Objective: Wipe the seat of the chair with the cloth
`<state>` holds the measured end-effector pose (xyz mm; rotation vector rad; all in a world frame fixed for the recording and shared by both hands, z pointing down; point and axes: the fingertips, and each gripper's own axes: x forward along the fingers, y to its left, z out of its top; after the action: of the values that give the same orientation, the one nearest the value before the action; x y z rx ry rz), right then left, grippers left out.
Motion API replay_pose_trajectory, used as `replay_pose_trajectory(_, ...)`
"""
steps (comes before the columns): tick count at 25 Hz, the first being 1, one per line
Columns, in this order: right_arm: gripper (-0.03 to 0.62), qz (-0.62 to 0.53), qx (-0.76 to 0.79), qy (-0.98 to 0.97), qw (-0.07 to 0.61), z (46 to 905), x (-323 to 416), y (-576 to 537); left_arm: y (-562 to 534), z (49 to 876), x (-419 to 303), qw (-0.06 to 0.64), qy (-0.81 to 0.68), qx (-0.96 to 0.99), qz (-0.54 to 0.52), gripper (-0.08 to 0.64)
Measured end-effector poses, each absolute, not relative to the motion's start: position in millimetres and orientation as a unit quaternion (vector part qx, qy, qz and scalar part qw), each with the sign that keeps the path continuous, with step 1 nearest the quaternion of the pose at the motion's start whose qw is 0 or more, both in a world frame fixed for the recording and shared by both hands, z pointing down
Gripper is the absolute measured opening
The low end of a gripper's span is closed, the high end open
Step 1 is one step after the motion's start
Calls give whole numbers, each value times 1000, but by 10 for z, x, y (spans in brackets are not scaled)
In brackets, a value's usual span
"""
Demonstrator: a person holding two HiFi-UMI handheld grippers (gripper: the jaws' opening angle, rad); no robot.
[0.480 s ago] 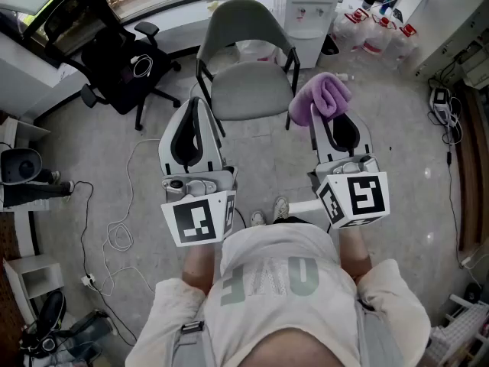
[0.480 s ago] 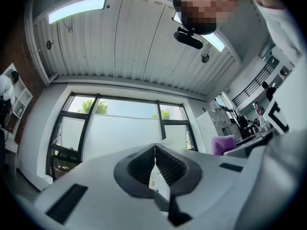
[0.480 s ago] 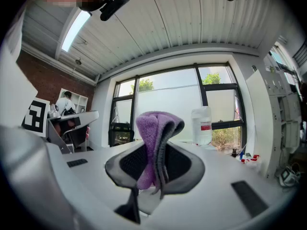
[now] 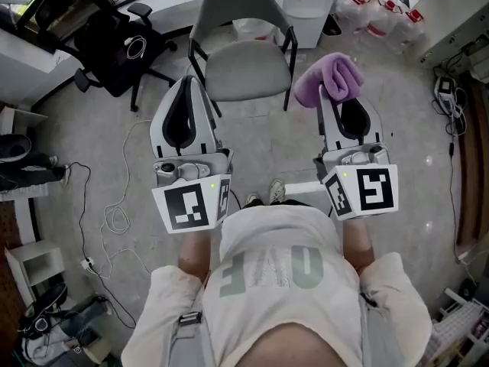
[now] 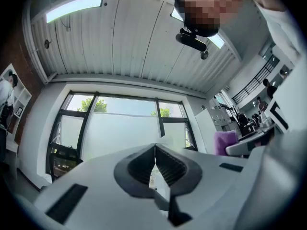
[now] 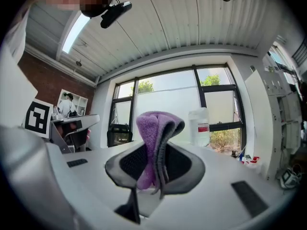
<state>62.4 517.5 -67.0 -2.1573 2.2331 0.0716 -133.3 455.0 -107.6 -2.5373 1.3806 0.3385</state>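
Observation:
A grey chair [image 4: 243, 66] with a padded seat and black legs stands on the floor ahead of me. My right gripper [image 4: 334, 90] is shut on a purple cloth [image 4: 331, 80], held to the right of the chair's seat and above the floor. The cloth [image 6: 154, 138] bunches up between the jaws in the right gripper view. My left gripper [image 4: 186, 82] is shut with nothing in it, just left of the chair's front corner. In the left gripper view the jaws [image 5: 155, 163] meet and point up toward windows and ceiling.
A black office chair [image 4: 114, 48] with a white cable on it stands at the left. A white water dispenser [image 4: 312, 2] is behind the grey chair, with water bottles [image 4: 374, 17] to its right. White cables [image 4: 114, 220] trail on the floor at left.
Both grippers have moved forward toward the chair, and the head view has shifted. The purple cloth stays in the right gripper.

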Motion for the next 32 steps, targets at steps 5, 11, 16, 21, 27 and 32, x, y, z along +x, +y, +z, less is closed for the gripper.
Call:
replay_pose_trajectory(5,89,16,-684,729,21,-550,826,5210,4569,-996,-1141,119,477,-863,117,12)
replay_pose_trajectory(11,89,10,-677,735,24,-528,1010,5126,4470,-1023,-965,127,478,-862,112,12)
replay_pose_trajectory(16,89,3,-679,734,22,-412,1111,4857,4192,-957,-842,129,473,-865,110,12)
replay_pose_trajectory(21,89,-16,-683,730,3,-136,1141,4415,3636,-704,-819,111,474,-867,104,12)
replay_pose_trajectory(27,89,-22,-686,727,-18,-111,1278,3455,2645,-593,-742,104,480,-865,102,12)
replay_pose_trajectory(32,89,-21,-689,724,-23,-223,1329,2370,1624,-623,-663,101,472,-870,97,12)
